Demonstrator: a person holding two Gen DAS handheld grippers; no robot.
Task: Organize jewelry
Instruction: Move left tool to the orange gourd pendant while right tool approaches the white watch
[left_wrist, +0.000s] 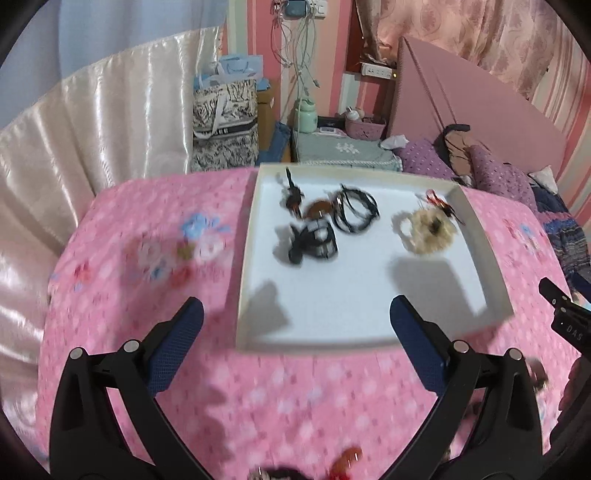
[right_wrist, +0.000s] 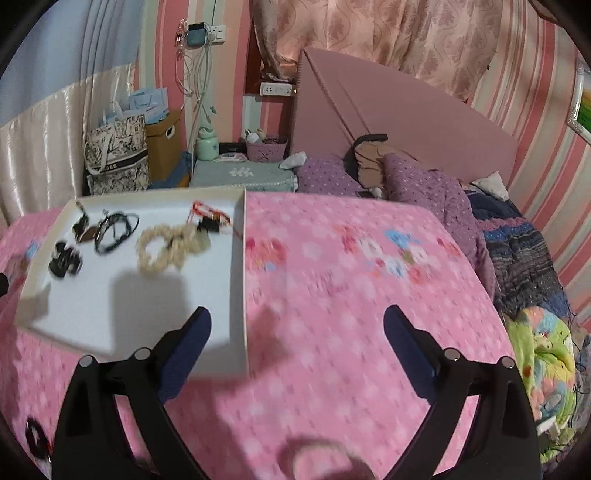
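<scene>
Big pink cloth (right_wrist: 351, 295) over the table, soft, with flower dots. On it, a flat white tray (left_wrist: 369, 332), square, with low walls and a smooth floor.

Inside the tray, all up near 12 o'clock: fluffy cream scrunchie (left_wrist: 424, 230) at 1 o'clock, thin black cord loops (left_wrist: 356, 214) at 12, hard black claw clip (left_wrist: 314, 242) at 11, shiny brown clip (left_wrist: 317, 207) just behind it, tiny red bits (left_wrist: 436, 199) by the far wall.

Still loose on the cloth: something red (left_wrist: 345, 467) and black at 6 o'clock in the left view, a black ring (right_wrist: 35, 439) at 7 o'clock and a pale loop (right_wrist: 321, 459) at 6 o'clock in the right view. Too blurry to name well.

Left gripper (left_wrist: 295, 325) spread wide, holding nothing, above the near tray wall. Right gripper (right_wrist: 297, 328) spread wide too, empty, over the tray's right wall.

Could go wrong: bumping the light tray and sliding it. Pinching soft cloth with a small piece. Thin cords slipping out. Fast moves missing the grab.
</scene>
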